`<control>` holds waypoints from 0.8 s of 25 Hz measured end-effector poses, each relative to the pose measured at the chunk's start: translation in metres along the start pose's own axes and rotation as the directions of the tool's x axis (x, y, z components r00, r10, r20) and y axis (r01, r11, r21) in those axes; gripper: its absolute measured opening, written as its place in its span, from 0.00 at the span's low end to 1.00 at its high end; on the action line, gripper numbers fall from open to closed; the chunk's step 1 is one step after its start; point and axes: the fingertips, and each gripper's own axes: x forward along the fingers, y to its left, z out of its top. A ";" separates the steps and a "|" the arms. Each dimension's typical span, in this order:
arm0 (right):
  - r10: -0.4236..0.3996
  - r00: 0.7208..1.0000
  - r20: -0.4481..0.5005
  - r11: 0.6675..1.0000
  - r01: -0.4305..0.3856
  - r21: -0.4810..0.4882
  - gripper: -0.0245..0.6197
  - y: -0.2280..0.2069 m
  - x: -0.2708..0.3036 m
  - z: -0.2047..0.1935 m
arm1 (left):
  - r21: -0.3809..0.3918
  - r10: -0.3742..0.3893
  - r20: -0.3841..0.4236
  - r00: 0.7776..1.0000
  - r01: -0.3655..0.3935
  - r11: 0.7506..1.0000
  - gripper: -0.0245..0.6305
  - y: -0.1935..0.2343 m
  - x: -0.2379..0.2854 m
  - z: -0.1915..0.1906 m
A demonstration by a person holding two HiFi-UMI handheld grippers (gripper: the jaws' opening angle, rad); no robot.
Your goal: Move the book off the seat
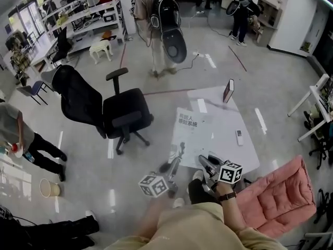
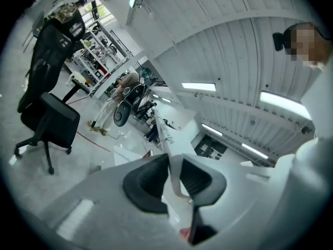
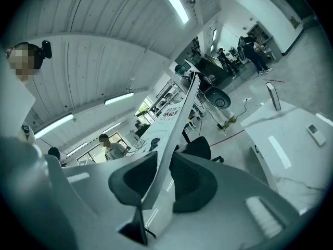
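A thin white book (image 1: 191, 130) with dark print hangs in the air to the right of the black office chair (image 1: 122, 113), whose seat is bare. My left gripper (image 1: 178, 152) is shut on the book's lower left edge, and my right gripper (image 1: 204, 163) is shut on its lower right edge. In the left gripper view the book (image 2: 165, 139) runs edge-on between the pads of the left gripper (image 2: 174, 178), with the chair (image 2: 49, 119) at far left. In the right gripper view the book (image 3: 179, 113) passes between the dark pads of the right gripper (image 3: 164, 178).
A low white table (image 1: 229, 150) lies beyond the book, with a remote (image 1: 239, 137) and an upright tablet (image 1: 228, 90) on it. A pink cushion (image 1: 281, 191) is at lower right. A person with a backpack (image 1: 161, 25) stands behind; another person (image 1: 23, 139) is at left.
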 end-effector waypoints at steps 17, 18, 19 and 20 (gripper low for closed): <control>-0.092 0.982 0.163 0.991 0.073 0.116 0.18 -0.219 -0.008 0.193 | 0.050 -0.103 -0.215 0.971 0.117 0.992 0.13 0.010 0.312 0.027; -0.109 0.978 0.179 0.988 0.087 0.130 0.18 -0.232 -0.018 0.200 | 0.048 -0.117 -0.239 0.964 0.132 0.990 0.13 0.005 0.329 0.020; -0.126 0.972 0.197 0.985 0.099 0.144 0.18 -0.245 -0.028 0.205 | 0.047 -0.130 -0.263 0.956 0.147 0.988 0.13 0.001 0.345 0.013; -0.144 0.966 0.216 0.981 0.111 0.162 0.18 -0.258 -0.036 0.208 | 0.046 -0.141 -0.289 0.947 0.161 0.986 0.13 -0.002 0.360 0.006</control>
